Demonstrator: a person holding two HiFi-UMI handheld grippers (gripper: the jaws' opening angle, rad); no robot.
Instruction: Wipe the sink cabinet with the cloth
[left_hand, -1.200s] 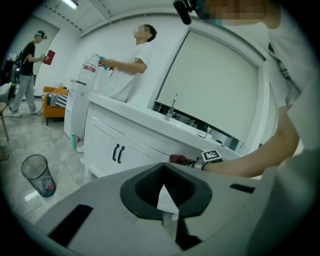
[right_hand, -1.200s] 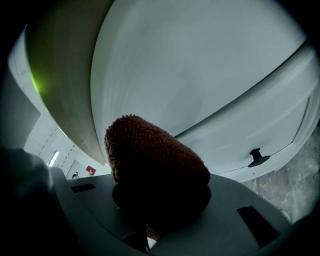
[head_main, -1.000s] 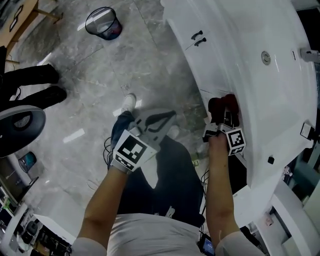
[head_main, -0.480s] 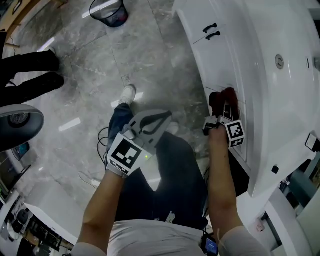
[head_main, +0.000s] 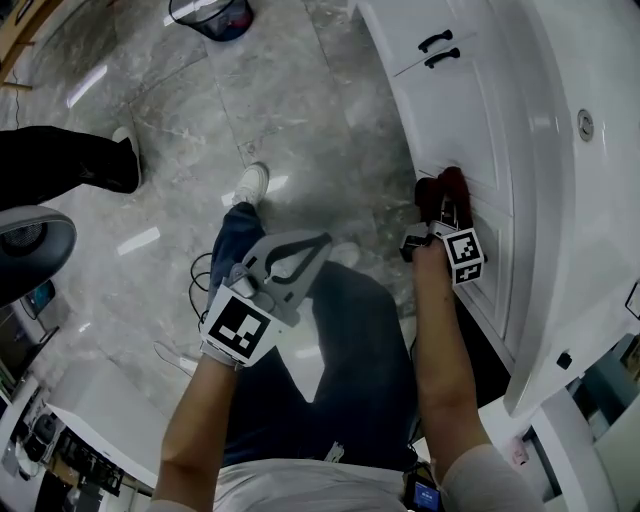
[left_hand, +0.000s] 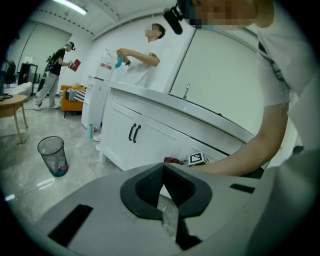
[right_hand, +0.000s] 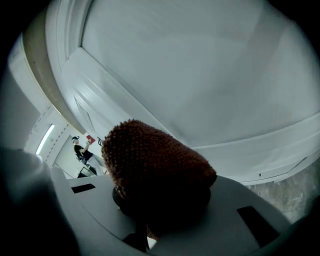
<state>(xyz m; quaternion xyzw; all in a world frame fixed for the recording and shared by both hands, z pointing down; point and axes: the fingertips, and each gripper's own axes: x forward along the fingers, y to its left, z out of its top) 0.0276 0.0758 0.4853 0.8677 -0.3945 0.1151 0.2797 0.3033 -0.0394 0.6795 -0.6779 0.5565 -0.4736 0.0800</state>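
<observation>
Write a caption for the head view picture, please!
Right gripper holds a dark red cloth to the white sink cabinet door; left gripper hangs shut and empty over the grey floor.

Grey left gripper (head_main: 322, 241), white shirt (head_main: 290, 485), dark trousers (head_main: 350, 340)

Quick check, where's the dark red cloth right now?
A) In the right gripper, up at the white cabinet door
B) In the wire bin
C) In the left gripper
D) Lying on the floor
A: the right gripper is shut on the dark red cloth right in front of the white cabinet door; the left gripper holds nothing.
</observation>
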